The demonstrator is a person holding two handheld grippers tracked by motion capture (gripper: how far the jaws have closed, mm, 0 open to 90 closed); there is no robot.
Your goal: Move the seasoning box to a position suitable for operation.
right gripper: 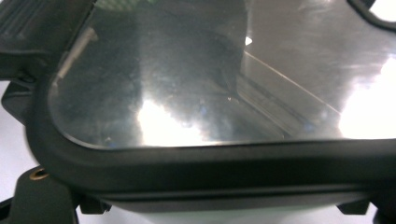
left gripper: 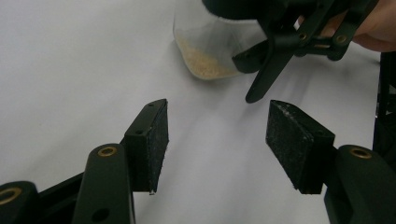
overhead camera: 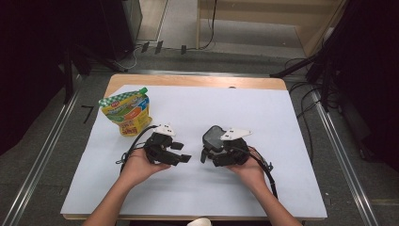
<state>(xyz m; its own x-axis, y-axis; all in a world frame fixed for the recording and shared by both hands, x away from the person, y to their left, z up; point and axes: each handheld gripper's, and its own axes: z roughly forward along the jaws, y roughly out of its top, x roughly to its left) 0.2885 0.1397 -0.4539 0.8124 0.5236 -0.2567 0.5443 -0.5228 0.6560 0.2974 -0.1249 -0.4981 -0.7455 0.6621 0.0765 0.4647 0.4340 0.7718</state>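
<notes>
The right tool (overhead camera: 207,151) gripped the lidded container (overhead camera: 214,136) of grains; it was best kept level. The left tool (overhead camera: 181,151) stood half open, empty.

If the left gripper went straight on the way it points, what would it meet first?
Probably the clear container held by the right gripper; only bare white mat lies between, though depth is unclear.
</notes>
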